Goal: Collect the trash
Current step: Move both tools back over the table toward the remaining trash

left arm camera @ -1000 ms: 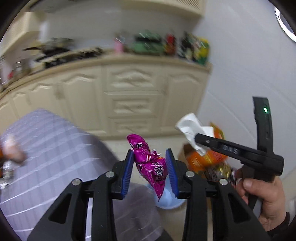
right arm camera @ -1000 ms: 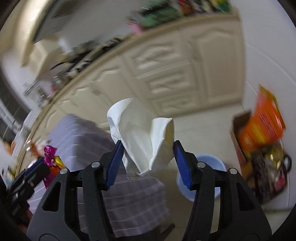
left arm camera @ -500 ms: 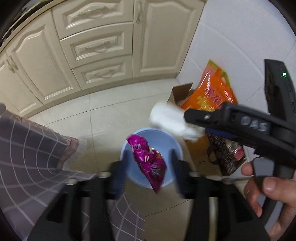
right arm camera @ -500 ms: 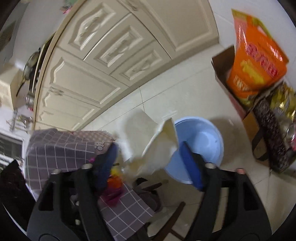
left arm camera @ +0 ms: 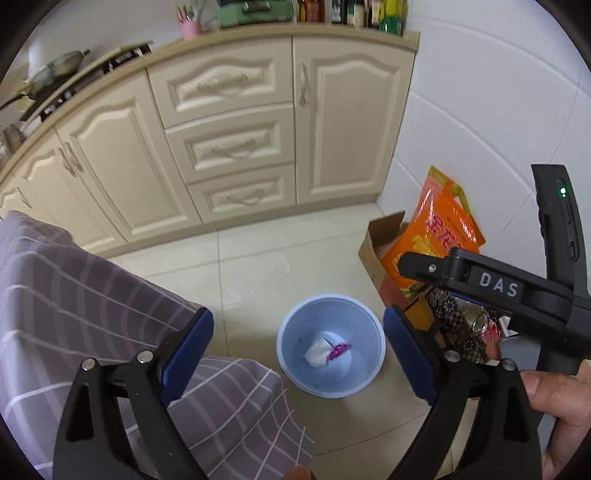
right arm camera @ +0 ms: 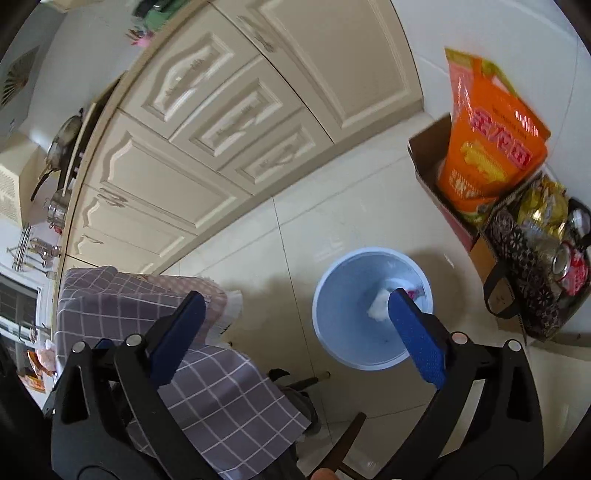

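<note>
- The left tongs [left arm camera: 297, 347] are standing wide with nothing between the blue pads; their jaws have just been opening.
- The right tongs [right arm camera: 295, 325] are likewise spread wide and empty, having just been opening too; in the left wrist view they are showing at 3 o'clock, gripped by a hand [left arm camera: 554, 398].
- A pale blue bin [left arm camera: 291, 362] is sitting on the floor [left arm camera: 258, 273] below both tongs, near the middle of the left wrist view.
- A crumpled white tissue [left arm camera: 317, 350] and a magenta wrapper [left arm camera: 340, 349] are lying side by side, touching, at the bottom of the bin; in the right wrist view the right pad is partly hiding them.
- The floor is showing glossy cream tiles with thin dark seams.
- A grey checked tablecloth [left arm camera: 74, 302] is hanging over a counter edge at 8 o'clock of the bin.
- Cream cabinets [left arm camera: 229, 140] with carved doors and three stacked drawers are running along the back, at 12 o'clock of the bin.
- Their worktop is carrying a pink cup [left arm camera: 190, 27], a green box, bottles and, farther left, a pan on a stove.
- A white tiled wall [left arm camera: 480, 110] is closing the room at 2 o'clock.
- A cardboard box [left arm camera: 373, 251] with an orange bag [left arm camera: 439, 229] standing in it is sitting against that wall, just beside a dark patterned bag [right arm camera: 517, 258] with cans inside.
</note>
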The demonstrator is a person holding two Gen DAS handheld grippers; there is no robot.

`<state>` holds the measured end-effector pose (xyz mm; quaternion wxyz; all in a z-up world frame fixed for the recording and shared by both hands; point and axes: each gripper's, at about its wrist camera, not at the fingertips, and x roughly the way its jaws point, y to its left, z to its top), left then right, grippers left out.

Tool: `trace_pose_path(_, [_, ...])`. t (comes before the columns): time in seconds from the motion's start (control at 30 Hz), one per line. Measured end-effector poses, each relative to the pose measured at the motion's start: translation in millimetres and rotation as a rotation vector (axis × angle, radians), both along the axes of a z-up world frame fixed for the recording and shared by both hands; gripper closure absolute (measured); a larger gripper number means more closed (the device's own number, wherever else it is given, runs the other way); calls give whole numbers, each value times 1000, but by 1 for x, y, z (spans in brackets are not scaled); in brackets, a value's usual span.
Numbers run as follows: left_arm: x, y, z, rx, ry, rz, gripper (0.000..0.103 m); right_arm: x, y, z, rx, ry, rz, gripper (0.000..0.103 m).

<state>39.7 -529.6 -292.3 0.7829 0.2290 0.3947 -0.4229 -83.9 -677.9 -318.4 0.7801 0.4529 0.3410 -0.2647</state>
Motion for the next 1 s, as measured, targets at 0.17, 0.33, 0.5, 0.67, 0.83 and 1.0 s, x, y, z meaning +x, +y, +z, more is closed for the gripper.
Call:
trace_pose_path(0.17, [0,36,47,-88,-35,50,11,9,27,52,-89,-52,30,6])
trace_pose_path(0.33, [5,83,97,-183,-81,113,10,26,66,111,-196,-126,95,6])
trace_pose_path(0.5, [14,129,132,-238,-128,169,10,43,107,156,-272,-191,172,6])
trace_pose_path(0.67, [24,183,160,-289,-166,245,9,66,156,193,-329,-264,264,6])
trace_pose_path(0.83, [31,234,178,-322,-222,321,9,87,199,219,-364,-309,340,6])
trace_pose_path(1.0, [41,287,194,-345,-266,403,9,106,242,240,-397,-347,410,6])
